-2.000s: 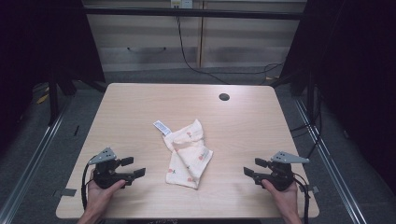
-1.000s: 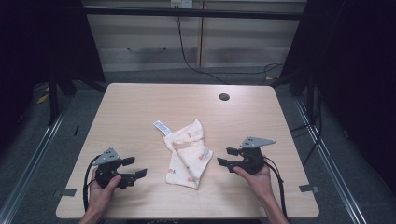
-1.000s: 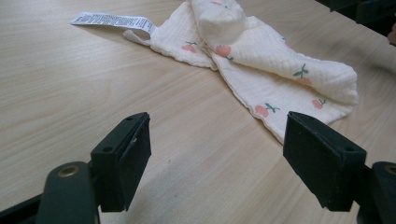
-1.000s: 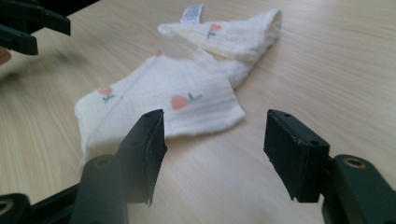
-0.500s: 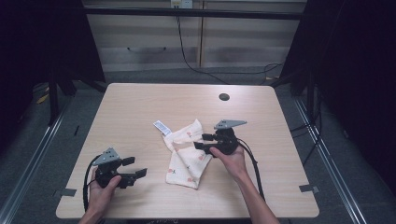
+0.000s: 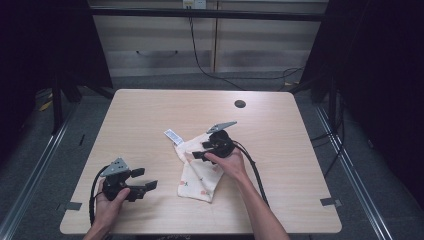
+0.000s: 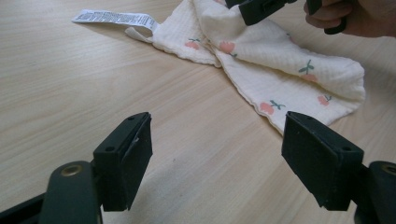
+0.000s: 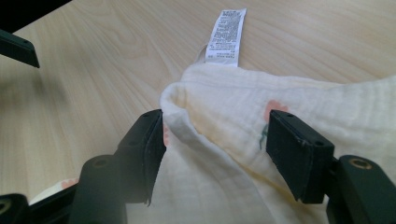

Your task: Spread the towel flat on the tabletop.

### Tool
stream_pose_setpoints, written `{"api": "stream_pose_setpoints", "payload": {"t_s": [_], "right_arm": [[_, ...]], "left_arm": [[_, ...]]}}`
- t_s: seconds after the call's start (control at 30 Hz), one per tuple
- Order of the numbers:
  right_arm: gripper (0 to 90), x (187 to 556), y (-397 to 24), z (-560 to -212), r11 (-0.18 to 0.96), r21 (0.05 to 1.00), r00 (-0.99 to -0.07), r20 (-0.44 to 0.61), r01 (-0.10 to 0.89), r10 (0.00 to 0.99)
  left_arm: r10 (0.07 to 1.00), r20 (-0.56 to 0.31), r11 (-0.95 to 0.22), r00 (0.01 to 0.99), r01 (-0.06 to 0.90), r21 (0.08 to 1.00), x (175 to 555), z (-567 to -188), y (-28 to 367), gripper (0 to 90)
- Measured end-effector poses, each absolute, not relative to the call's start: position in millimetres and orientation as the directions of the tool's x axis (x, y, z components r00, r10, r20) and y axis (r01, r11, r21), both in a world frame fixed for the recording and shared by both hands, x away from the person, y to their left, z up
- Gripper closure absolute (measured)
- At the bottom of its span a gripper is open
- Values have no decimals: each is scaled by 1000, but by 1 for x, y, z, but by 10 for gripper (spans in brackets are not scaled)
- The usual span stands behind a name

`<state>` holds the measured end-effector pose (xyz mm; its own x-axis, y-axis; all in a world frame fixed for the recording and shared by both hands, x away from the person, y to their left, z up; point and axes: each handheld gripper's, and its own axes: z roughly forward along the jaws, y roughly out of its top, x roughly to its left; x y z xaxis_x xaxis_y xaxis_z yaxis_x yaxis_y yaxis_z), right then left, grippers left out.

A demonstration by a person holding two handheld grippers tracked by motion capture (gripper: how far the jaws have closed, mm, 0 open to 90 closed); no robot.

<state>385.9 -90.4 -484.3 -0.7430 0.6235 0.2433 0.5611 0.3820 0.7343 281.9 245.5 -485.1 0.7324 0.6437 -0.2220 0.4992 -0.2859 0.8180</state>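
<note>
cloth (image 6: 200, 170) lies crumpled mid-table; our right gripper (image 6: 198, 150) has just been opening, jaws spread astride its top fold. we should sink lower, then pinch. left gripper (image 6: 142, 179) waits, spread.

The left gripper (image 6: 145, 180) rests low near the person, jaws wide apart. The right gripper (image 6: 196, 150) is stretched forward on an extended forearm, its jaws just opening wider.

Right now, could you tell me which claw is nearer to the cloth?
The right claw: it straddles a fold of the cloth, open. The left claw sits apart on bare table.
</note>
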Motion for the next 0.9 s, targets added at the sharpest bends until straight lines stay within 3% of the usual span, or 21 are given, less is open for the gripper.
{"api": "stream_pose_setpoints", "payload": {"t_s": [0.03,0.07,0.1,0.13,0.2,0.23,0.3,0.9], "right_arm": [[459,386,-87,-490,399,716,-733,230,573,640],[459,386,-87,-490,399,716,-733,230,573,640],[562,388,-86,-497,412,687,-719,235,599,654],[562,388,-86,-497,412,687,-719,235,599,654],[688,386,-88,-501,404,680,-711,248,612,658],[688,386,-88,-501,404,680,-711,248,612,658],[780,385,-93,-501,415,667,-711,251,619,657],[805,348,-112,-505,379,697,-703,253,609,664]], "left_arm": [[645,-230,-278,729,504,818,282,-485,246,245],[645,-230,-278,729,504,818,282,-485,246,245],[646,-230,-278,728,506,817,282,-485,246,245],[646,-230,-278,728,506,817,282,-485,246,245],[647,-230,-279,727,507,816,283,-485,246,245],[647,-230,-279,727,507,816,283,-485,246,245],[648,-226,-284,727,506,814,283,-486,245,249],[656,-211,-292,725,502,814,284,-486,242,249]]}}
